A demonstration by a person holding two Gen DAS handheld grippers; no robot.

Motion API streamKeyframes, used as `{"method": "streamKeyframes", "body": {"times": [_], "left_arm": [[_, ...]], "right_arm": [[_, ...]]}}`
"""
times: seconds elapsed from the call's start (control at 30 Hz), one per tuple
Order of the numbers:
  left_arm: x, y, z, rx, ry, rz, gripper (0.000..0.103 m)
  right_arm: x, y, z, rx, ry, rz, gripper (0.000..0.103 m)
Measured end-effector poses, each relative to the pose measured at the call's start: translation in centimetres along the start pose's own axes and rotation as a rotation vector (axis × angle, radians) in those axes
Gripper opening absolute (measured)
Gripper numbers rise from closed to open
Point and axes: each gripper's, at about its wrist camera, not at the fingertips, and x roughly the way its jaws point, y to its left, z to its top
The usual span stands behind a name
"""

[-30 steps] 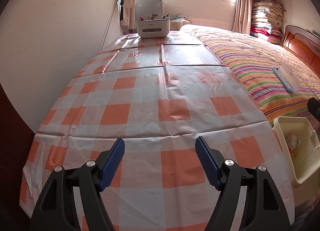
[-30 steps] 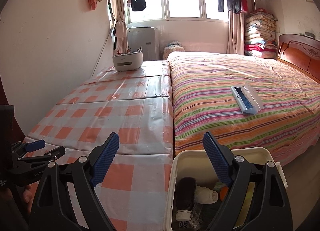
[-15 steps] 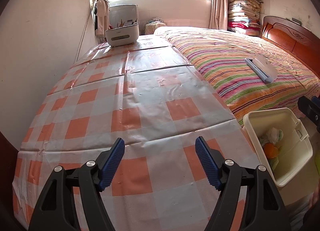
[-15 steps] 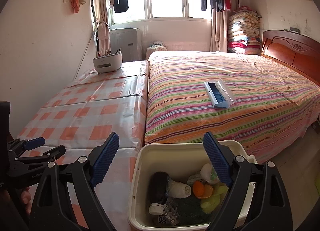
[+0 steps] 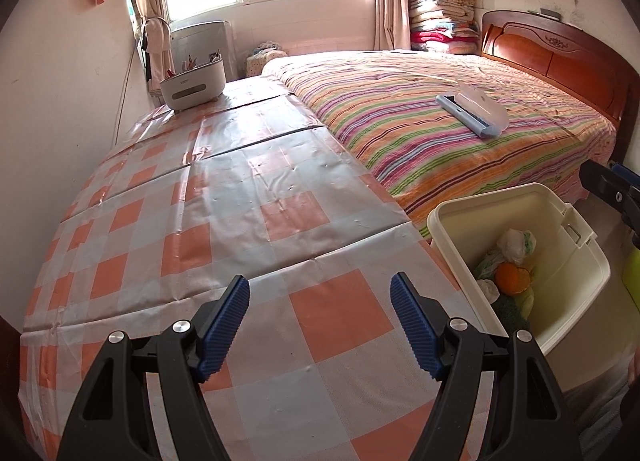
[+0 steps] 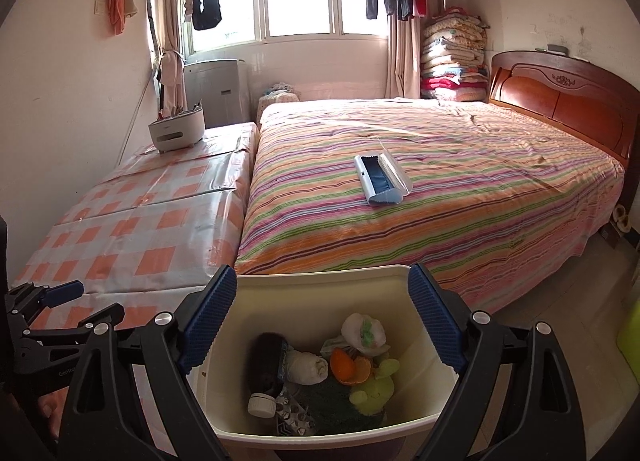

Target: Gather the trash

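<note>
Both claws stand wide open and hold nothing: the left claw (image 5: 320,317) above the checked tabletop (image 5: 256,197), the right claw (image 6: 322,311) over the bin (image 6: 320,293) where the trash (image 6: 320,373) lies. A low sweep could knock the bin over and spill it

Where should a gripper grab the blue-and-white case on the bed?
Take the case across its short width near the middle, coming down from above. It lies flat on the striped bedspread, long and narrow, lid apparently open, so the long sides are the only faces both pads can meet. Both the left gripper and right gripper are open and empty.
</note>
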Motion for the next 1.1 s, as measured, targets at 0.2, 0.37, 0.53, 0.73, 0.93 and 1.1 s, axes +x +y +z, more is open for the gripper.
{"method": "streamKeyframes", "body": {"times": [0.2, 0.37, 0.53, 0.73, 0.93, 1.1], "left_arm": [[0.0, -0.6, -0.2, 0.024, 0.002, -0.010, 0.071], [0.2, -0.6, -0.3, 0.018, 0.010, -0.019, 0.071], [0.2, -0.9, -0.4, 0.025, 0.015, -0.021, 0.071], [0.3, -1.3, -0.6, 0.037, 0.020, -0.026, 0.071], [0.3, -1.5, -0.6, 0.038, 0.022, -0.029, 0.071], [0.5, -1.6, -0.7, 0.034, 0.032, -0.035, 0.071]], "right_arm": [[-0.1, 0.3, 0.0, -0.015, -0.007, 0.000, 0.086], [0.0, 0.2, -0.1, -0.014, 0.002, 0.000, 0.086], [0.0, 0.2, -0.2, -0.017, 0.001, 0.003, 0.086], [0.0, 0.2, -0.2, -0.016, 0.002, 0.005, 0.086], [0.1, 0.2, -0.3, -0.015, 0.006, 0.007, 0.086], [0.3, 0.3, -0.5, -0.016, 0.011, 0.015, 0.086]]}}
